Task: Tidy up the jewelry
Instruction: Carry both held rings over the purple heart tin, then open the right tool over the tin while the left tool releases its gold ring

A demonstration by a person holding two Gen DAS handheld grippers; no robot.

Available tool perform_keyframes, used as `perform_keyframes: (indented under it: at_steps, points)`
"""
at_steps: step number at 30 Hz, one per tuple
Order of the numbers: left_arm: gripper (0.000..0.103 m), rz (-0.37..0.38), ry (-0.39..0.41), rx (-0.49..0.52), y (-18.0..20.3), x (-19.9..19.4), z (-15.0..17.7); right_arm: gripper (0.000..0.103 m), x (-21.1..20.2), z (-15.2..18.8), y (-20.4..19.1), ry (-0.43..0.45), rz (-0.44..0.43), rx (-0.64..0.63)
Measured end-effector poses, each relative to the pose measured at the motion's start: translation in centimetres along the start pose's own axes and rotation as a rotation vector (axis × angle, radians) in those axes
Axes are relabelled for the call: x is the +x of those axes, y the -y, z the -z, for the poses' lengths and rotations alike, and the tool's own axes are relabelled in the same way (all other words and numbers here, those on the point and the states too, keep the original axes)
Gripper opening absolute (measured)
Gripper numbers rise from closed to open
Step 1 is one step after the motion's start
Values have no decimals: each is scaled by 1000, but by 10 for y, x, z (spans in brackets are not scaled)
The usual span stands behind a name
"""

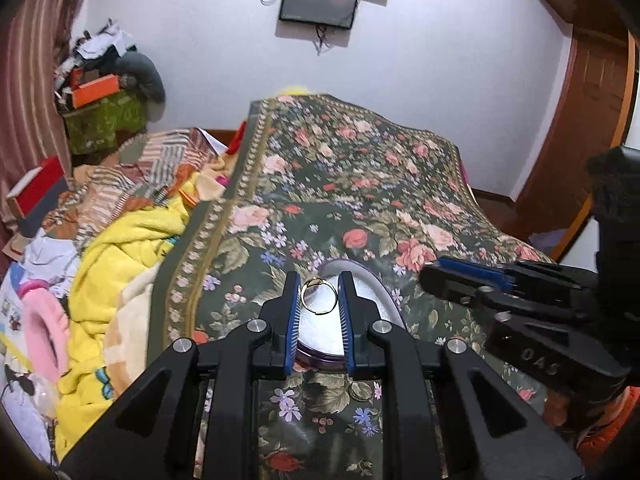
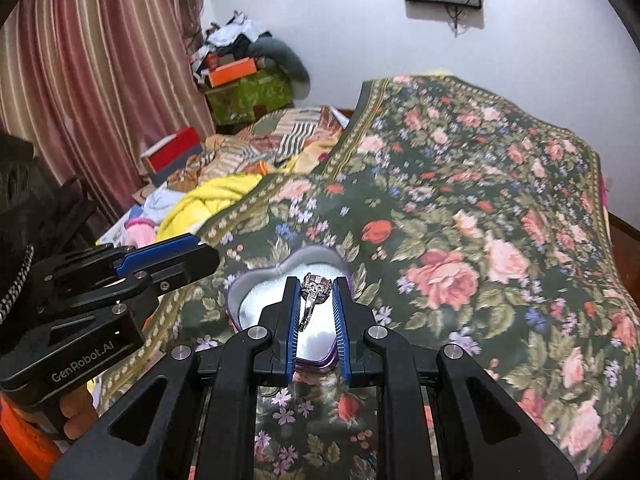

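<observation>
Left claw [image 1: 319, 298] is nearly closed on a gold ring [image 1: 318, 295]; right claw [image 2: 316, 300] pinches a silver stone ring [image 2: 314, 294]. Both hang over the heart-shaped tin [image 2: 256, 280] near the bed's [image 2: 480, 200] front edge. A ring released off-centre could bounce onto the floral cover and vanish in its pattern.

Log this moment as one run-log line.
left gripper: shut on gold ring | right gripper: shut on silver stone ring | both over open heart-shaped tin | on floral bedspread
</observation>
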State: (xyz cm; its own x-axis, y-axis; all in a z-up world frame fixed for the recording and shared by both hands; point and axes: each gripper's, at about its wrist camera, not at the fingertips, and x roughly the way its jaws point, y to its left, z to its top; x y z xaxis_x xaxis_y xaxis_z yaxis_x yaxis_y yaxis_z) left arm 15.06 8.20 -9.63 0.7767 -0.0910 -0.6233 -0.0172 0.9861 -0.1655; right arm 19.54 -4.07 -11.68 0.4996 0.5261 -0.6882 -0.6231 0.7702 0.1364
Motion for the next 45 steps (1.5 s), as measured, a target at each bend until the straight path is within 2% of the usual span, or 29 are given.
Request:
perform_keyframes:
  at_steps: [6,13,25,27,30,42,45]
  points:
    - [17,6,-54,18,-4,22,5,14,18,7,4,-57,-12,2]
    - [17,13,-92,18,-6,36,12,14,23,8,5,-68,-10,-12]
    - [17,10,-94,30,-3,34,12,15,24,8,1,-84,-9,-43]
    - [17,9,-89,23,-5,31,11,15,23,8,0,-81,-13,-42]
    - [17,3,-82,14,-7,25,10,23,18,6,-1,-70,-10,-41]
    - [17,-18,-32,28,-1,-8,0,23,-34,-6,5,34,34,-19]
    - [24,-21,-15,36,4,-19,-2,23,-49,-5,14,54,59,-3]
